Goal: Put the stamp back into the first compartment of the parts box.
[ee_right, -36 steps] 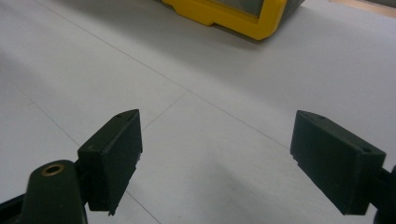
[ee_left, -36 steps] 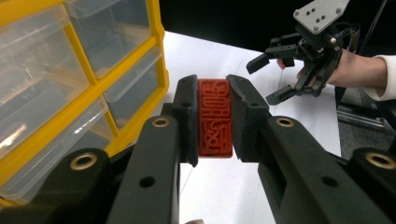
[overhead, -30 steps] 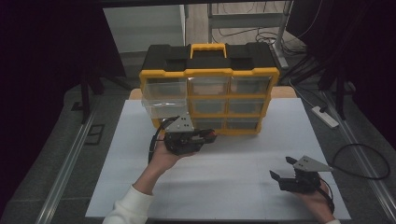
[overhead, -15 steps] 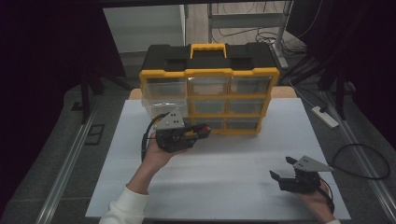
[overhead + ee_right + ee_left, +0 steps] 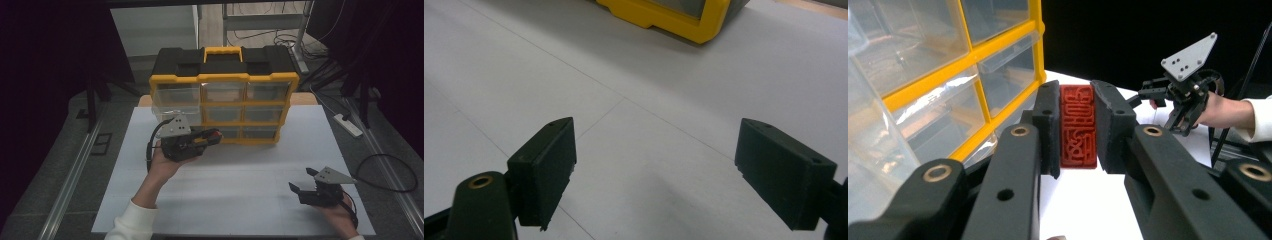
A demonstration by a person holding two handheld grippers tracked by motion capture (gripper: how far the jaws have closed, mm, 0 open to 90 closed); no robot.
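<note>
- Left gripper [image 5: 212, 136] is clamped on a red rectangular stamp block with carved relief characters [image 5: 1078, 126]; both black pads press flat on its long sides
- In the left gripper view the block's long axis runs along the jaws, away from the hand; the carved face is turned up toward that gripper's camera
- In the high view the block's red tip [image 5: 216, 133] sticks out past the jaws, pointing right across the table, just in front of the bottom row of the yellow-and-black plastic organiser with clear drawers [image 5: 223, 77]; touching it or not, cannot tell
- The block is held clear of the white table sheet [image 5: 240, 175]
- Right gripper [image 5: 301, 182] sits low at the near right of the sheet, well apart from the organiser; its jaws stand wide apart with nothing between them
</note>
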